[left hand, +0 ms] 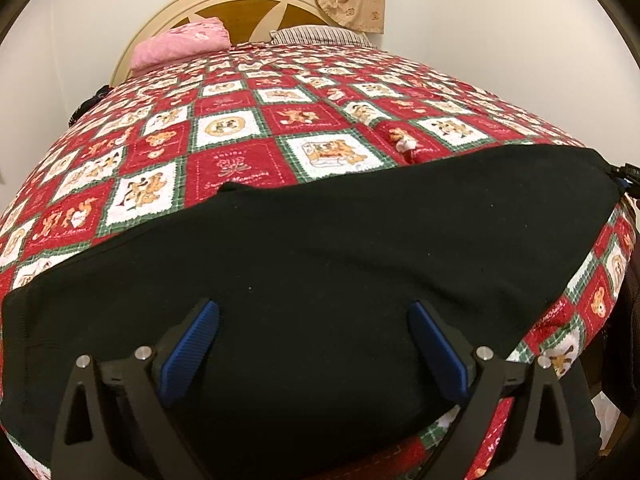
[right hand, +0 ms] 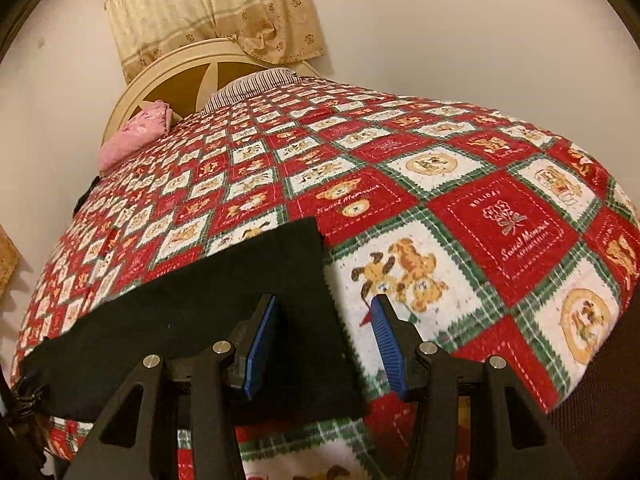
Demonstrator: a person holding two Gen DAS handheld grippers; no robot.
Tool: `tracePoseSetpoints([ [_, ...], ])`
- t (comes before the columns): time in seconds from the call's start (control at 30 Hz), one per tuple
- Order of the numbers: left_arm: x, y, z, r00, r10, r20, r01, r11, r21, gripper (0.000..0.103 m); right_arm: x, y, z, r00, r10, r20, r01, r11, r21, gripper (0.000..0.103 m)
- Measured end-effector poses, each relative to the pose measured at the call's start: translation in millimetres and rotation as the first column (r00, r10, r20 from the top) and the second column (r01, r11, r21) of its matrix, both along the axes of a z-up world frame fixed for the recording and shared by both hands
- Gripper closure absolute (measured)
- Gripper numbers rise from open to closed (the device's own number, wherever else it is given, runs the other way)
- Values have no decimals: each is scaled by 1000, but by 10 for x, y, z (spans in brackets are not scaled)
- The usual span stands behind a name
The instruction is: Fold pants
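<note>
Black pants lie flat on the bed, and both grippers are over them with nothing grasped.

The pants (left hand: 320, 248) make a long dark band across the near part of the bed's quilt (left hand: 240, 120), which has red and white squares. The left gripper (left hand: 314, 344) has its fingers (left hand: 192, 352) spread wide; the cloth lies under and between them, but they do not pinch it. The right gripper (right hand: 324, 344) is half open, released, at the end of the pants (right hand: 200, 312): one finger is over the black cloth, the other over the quilt (right hand: 500, 220) just beside the edge. Far beyond the fingers a pink pillow (left hand: 180, 46) leans at the headboard (left hand: 240, 4).
</note>
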State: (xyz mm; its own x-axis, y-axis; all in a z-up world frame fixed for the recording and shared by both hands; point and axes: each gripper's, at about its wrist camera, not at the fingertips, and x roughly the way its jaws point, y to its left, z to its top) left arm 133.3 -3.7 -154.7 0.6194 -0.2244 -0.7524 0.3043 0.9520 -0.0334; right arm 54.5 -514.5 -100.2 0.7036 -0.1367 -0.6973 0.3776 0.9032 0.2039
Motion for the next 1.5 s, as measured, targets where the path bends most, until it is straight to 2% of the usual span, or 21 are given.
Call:
tracePoseSetpoints([
  [0.17, -2, -16, -6, 1000, -3, 4, 3, 1000, -1, 2, 43, -9, -12, 998, 56, 16, -57, 995, 80, 53],
  [0.3, -2, -26, -3, 1000, -4, 5, 4, 1000, -3, 2, 69, -53, -70, 999, 48, 15, -50, 993, 109, 55],
  [0.37, -1, -24, -4, 1000, -4, 6, 4, 1000, -4, 2, 74, -96, -76, 999, 35, 18, -37, 990, 134, 66],
  [0.5, -2, -24, -6, 1000, -4, 6, 4, 1000, -5, 2, 32, -177, -63, 999, 28, 37, -34, 979, 200, 73],
  [0.57, -4, -20, -4, 1000, -6, 6, 6, 1000, -6, 2, 30, -165, -57, 999, 32, 36, -39, 978, 206, 81],
  [0.67, 0, -18, 2, 1000, -10, 4, 10, 1000, -13, 1, 12, -114, -30, 999, 38, 38, -45, 978, 203, 89],
  [0.93, 7, -6, 4, 1000, -13, 12, 13, 999, -36, 1, -35, 158, 298, 992, 47, 115, -64, 986, 151, 91],
  [1.2, -86, 130, 58, 1000, 3, 30, 1, 992, -127, 1, 39, 773, 746, 973, 158, 168, -171, 983, 63, 92],
  [1.5, -145, 266, 83, 999, 17, 34, -11, 985, -173, 1, 245, 1679, 931, 929, 329, 171, -334, 942, 0, 92],
])
